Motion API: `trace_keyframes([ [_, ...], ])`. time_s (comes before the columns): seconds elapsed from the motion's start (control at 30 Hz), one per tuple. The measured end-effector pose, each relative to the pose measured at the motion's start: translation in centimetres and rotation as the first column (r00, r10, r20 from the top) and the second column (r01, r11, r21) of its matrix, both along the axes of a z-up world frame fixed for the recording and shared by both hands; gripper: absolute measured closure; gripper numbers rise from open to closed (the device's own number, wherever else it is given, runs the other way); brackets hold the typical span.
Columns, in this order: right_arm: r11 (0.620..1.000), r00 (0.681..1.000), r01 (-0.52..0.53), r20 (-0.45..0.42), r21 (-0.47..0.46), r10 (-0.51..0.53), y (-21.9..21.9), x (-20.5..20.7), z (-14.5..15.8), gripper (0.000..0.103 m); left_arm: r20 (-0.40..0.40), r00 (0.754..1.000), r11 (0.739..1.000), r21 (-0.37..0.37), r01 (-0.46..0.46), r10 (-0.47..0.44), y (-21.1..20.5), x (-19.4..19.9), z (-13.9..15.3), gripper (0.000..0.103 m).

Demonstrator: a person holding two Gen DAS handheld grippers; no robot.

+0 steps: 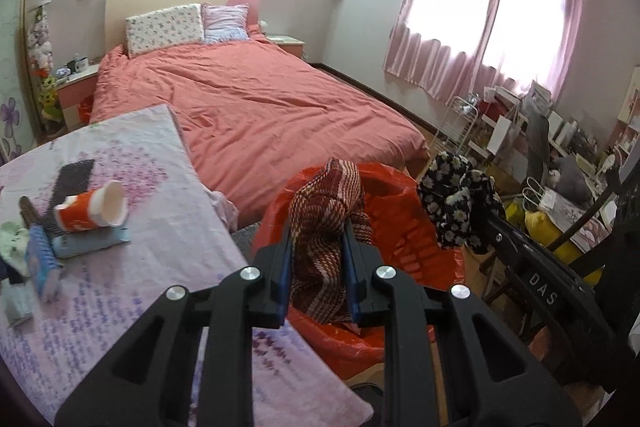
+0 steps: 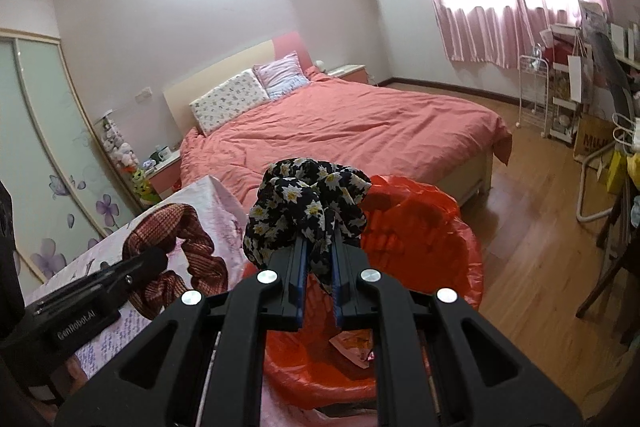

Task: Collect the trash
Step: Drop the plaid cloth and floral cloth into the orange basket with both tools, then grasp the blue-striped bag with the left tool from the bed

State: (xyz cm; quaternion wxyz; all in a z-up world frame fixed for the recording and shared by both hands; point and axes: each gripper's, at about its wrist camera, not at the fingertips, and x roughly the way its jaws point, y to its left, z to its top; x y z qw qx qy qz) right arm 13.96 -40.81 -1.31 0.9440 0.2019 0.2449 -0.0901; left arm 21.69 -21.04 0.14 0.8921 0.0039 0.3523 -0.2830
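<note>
My left gripper [image 1: 318, 227] is shut on a red-and-cream striped scrunchie [image 1: 328, 223] and holds it over the bin lined with an orange plastic bag [image 1: 404, 227]. My right gripper [image 2: 319, 243] is shut on a black scrunchie with white flowers [image 2: 300, 207] and holds it above the same orange bag [image 2: 416, 239]. Each scrunchie shows in the other view: the floral one [image 1: 456, 203] at right, the striped one [image 2: 172, 251] at left. Wrappers lie in the bottom of the bag [image 2: 352, 343].
A table with a pale purple floral cloth [image 1: 140, 267] stands left of the bin, with a tipped orange paper cup [image 1: 92, 211], small boxes and a tissue pack. A bed with a salmon cover [image 1: 260, 107] is behind. Cluttered shelves and bags [image 1: 560, 155] stand at right.
</note>
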Motion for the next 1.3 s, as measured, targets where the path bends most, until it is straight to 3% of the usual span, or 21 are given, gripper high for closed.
trace_keyframes([
  [0.07,1.000,1.000,0.002,-0.011,0.008,-0.002,-0.5,0.5,-0.3,0.091,-0.022,1.000,1.000,-0.002,0.012,-0.012,-0.9,0.7,-0.7,0.079],
  [0.2,0.999,1.000,0.004,-0.028,0.034,-0.003,-1.0,1.0,-0.8,0.077,-0.052,0.999,1.000,0.001,0.013,-0.013,-1.7,2.2,-2.0,0.073],
  [0.4,0.998,0.998,0.010,-0.058,0.056,-0.007,-1.4,1.5,-1.8,0.066,-0.058,0.998,0.999,0.027,-0.017,0.019,-0.9,3.4,-3.1,0.062],
  [0.57,0.999,0.997,0.011,-0.074,0.031,-0.009,-0.6,1.6,-1.7,0.065,-0.034,0.998,0.997,0.056,-0.058,0.060,0.7,3.5,-3.3,0.053],
  [0.97,1.000,0.997,-0.025,-0.077,-0.006,0.025,2.3,1.9,-0.3,0.065,0.001,0.988,0.983,0.106,-0.151,0.151,6.1,3.2,-3.2,0.049],
  [1.3,0.992,0.990,-0.119,-0.081,-0.032,0.116,7.0,2.8,0.3,0.065,0.008,0.954,0.947,0.118,-0.299,0.300,15.2,2.7,-3.6,0.045],
])
